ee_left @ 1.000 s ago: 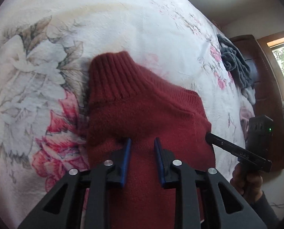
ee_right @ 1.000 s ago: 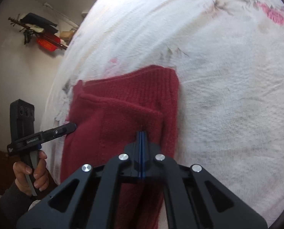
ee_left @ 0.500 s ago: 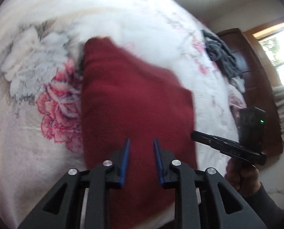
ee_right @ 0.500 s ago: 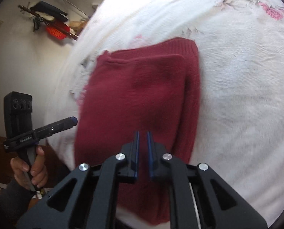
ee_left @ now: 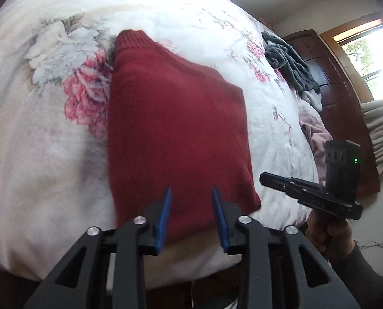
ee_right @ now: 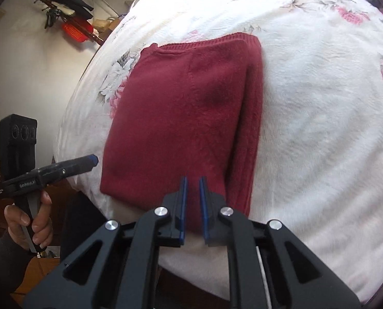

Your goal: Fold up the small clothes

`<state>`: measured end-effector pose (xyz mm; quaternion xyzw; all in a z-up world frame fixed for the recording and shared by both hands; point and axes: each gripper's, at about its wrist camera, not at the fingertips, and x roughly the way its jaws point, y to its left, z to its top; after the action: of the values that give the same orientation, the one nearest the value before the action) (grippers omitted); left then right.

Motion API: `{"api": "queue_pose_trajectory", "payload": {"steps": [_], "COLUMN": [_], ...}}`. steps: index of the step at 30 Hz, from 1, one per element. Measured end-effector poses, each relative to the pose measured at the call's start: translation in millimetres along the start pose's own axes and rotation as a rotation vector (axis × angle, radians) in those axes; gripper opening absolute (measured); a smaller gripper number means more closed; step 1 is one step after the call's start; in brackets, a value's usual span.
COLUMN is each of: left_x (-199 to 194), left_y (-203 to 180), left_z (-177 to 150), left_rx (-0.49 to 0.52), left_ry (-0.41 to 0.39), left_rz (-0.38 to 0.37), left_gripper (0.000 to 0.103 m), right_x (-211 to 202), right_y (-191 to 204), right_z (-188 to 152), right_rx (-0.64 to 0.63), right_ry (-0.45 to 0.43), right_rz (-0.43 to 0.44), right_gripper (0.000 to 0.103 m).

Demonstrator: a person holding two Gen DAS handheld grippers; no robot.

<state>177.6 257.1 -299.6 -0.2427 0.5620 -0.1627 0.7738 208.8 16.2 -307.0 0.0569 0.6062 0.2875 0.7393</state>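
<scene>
Red knit, the folded sweater (ee_left: 176, 128) lies flat near the edge of a floral blanket (ee_left: 49, 134) on the bed, ribbed hem at its far end. Above its near edge, the left gripper (ee_left: 191, 193) has its blue-lined jaws well apart, holding nothing. Narrower is the gap at the right gripper (ee_right: 192, 180), also empty. Grey clothes (ee_left: 292, 64) sit well apart.

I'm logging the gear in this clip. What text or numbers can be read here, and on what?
"GenRobot.AI", small but legible: on the side of the left gripper, right wrist view.
Raised letters on the side of the right gripper, left wrist view: too blurred to read.
Sweater, bedspread: no text.
</scene>
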Motion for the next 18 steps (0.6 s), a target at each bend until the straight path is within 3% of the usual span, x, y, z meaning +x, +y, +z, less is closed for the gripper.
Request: {"api": "queue_pose_trajectory", "payload": {"steps": [2,4,9,11,12,13,16,18], "left_x": [11.4,29.3,-1.0,-19.0,-35.8,-47.8,-81.3,-99.8], "left_y": [12.9,20.7,19.4,13.0,4.4,-3.1,-25.5,-39.2], "left_z": [-13.1,-19.8,-29.1,-36.4,-43.0,-48.4,-69.9,-81.9], "left_rx": [-0.003,-0.043,-0.091,-0.066,-0.039,-0.019,0.044,0.072], "left_ry": [0.048,0.081,0.037,-0.016,-0.06,-0.092,-0.156,-0.154], "left_rz": [0.078,0.081,0.091,0.172,0.262,0.326,0.438,0.51], "left_gripper": [0.042,0.042,0.048,0.059,0.066,0.075,0.084,0.09], "right_x": [16.5,39.4,23.4,2.5,-8.4,-16.6,-45.4,-65.6], "right_y": [-2.6,-7.8,5.0,12.8,17.7,22.8,46.1,62.5], "right_z": [-7.8,-12.1,-10.0,-15.7,-20.0,-24.2,-38.8,-51.0], "right_rx": [0.003,0.031,0.048,0.02,0.013,0.008,-0.035,-0.046], "right_ry": [0.047,0.092,0.033,0.006,-0.007,-0.021,-0.066,-0.091], "right_rz": [-0.047,-0.078,-0.077,-0.11,-0.144,-0.175,-0.27,-0.352], "right_gripper": [0.01,0.009,0.013,0.029,0.054,0.071,0.089,0.092]}}
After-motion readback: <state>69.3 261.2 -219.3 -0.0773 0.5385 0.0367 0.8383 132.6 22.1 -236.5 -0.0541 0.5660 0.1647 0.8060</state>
